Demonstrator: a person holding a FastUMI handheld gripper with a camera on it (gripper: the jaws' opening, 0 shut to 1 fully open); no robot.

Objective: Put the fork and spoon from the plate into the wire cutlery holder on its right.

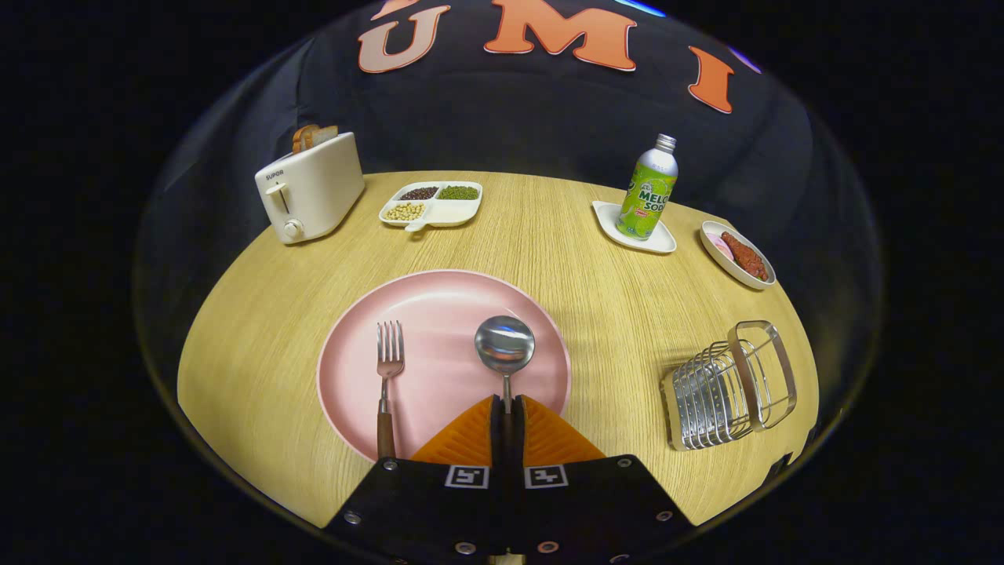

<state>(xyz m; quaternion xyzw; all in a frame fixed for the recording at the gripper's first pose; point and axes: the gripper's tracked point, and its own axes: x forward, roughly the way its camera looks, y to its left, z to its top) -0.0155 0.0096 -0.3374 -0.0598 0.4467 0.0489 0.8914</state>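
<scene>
- Your tool sits low over the near edge of the pink plate, its fingers drawn in narrow on the stem of the spoon; both appear to press on it, so treat the spoon as held.
- Far left on the surface, a cream toaster with bread in its slot carries a short maker's word on its end.
- Next, a white divided dish of beans and seeds stands well beyond the plate.
- On the plate, the fork lies to the left of the spoon, tines pointing away from you, wooden handle reaching past the near rim.
- The spoon's bowl lies just ahead of the fingertips, facing up.
- To do this step well, lift straight up before swinging right, so the bowl does not drag the plate or nudge the fork.
- Keep the grip firm; a thin stem may pivot between the pads.
- Right of the plate and beyond it, a green soda bottle with printed lettering stands on a small white tray.
- A small dish of food lies just beside it.
- The wire cutlery holder lies tipped on its side, well apart from the plate; aim the handle into its open mouth.
</scene>
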